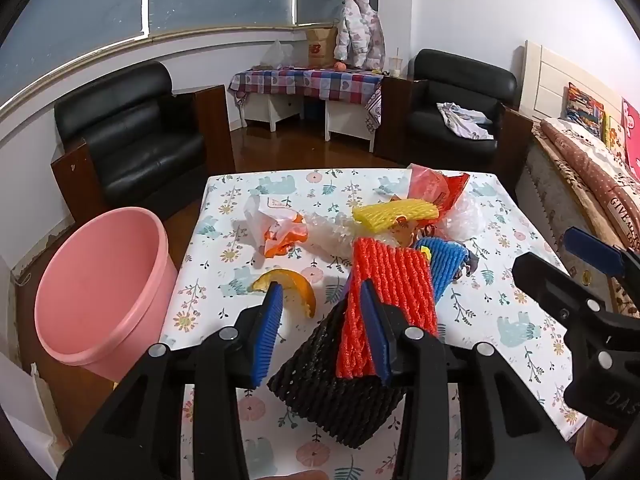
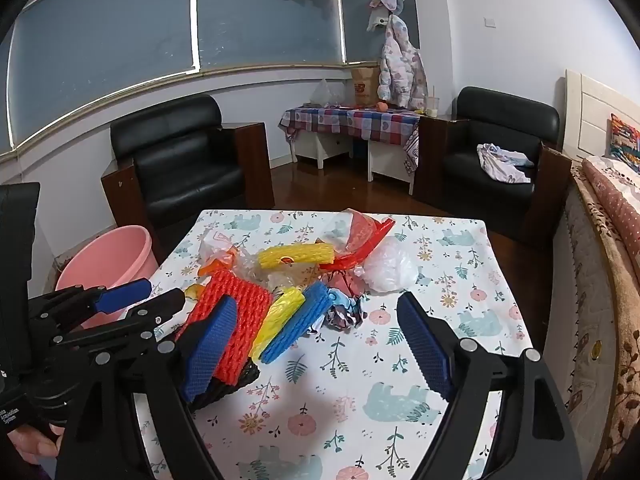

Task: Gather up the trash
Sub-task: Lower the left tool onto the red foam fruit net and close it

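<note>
Closest to us is the black foam net [image 1: 336, 392], lying on the bench [image 1: 500, 320] right under our left gripper [image 1: 324, 328], with the red foam net [image 1: 388, 292] stacked on top of it. Both nets run lengthwise away from us, pretty much in line with the fingers, which are spread apart around them and gripping nothing yet. So the left side is clearly nearer. Our right gripper [image 2: 316, 344] is wide open too, hovering over bare bench just right of the pile. The pink bucket [image 1: 100, 280] sits off the bench's left edge, so that looks like the drop spot.
</note>
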Motion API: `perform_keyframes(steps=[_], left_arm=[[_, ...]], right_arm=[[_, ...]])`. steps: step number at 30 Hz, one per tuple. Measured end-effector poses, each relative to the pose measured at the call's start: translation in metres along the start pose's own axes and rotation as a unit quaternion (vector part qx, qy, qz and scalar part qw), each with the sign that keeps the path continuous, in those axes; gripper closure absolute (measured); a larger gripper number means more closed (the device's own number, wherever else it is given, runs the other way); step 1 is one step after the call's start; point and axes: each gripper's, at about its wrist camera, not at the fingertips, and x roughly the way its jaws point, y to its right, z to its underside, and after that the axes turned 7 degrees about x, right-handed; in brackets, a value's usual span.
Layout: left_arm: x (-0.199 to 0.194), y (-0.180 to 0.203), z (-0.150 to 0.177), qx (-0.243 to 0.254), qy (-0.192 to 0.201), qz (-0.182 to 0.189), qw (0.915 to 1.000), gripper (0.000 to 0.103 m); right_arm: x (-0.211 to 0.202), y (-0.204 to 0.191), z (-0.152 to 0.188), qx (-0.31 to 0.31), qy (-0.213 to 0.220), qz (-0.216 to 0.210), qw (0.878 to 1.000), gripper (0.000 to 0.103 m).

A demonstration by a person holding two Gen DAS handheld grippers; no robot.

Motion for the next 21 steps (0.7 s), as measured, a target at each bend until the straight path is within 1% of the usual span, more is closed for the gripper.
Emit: perform_keyframes(steps=[17,18,21], left_arm=[[-0.0015,-0.0003,0.0025,0.006,0.005,0.002,1.0000,0.062],[-0.0071,-0.0014,0.0012,0.001,0.003,0.000,1.0000,0.062],[-0.0079,-0.0014,0.0017,0.001,0.003,0.000,1.0000,0.062]], right_arm=[[-0.0024,-0.0031,0.0014,0.000,0.000,-0.001,1.000,0.022],[-0.0028,-0.0036,0.0015,-0.001,0.000,-0.001,1.000,0.022],[-0.0033,-0.0043,0.0011,-0.003,0.000,-0.003,1.000,0.022]])
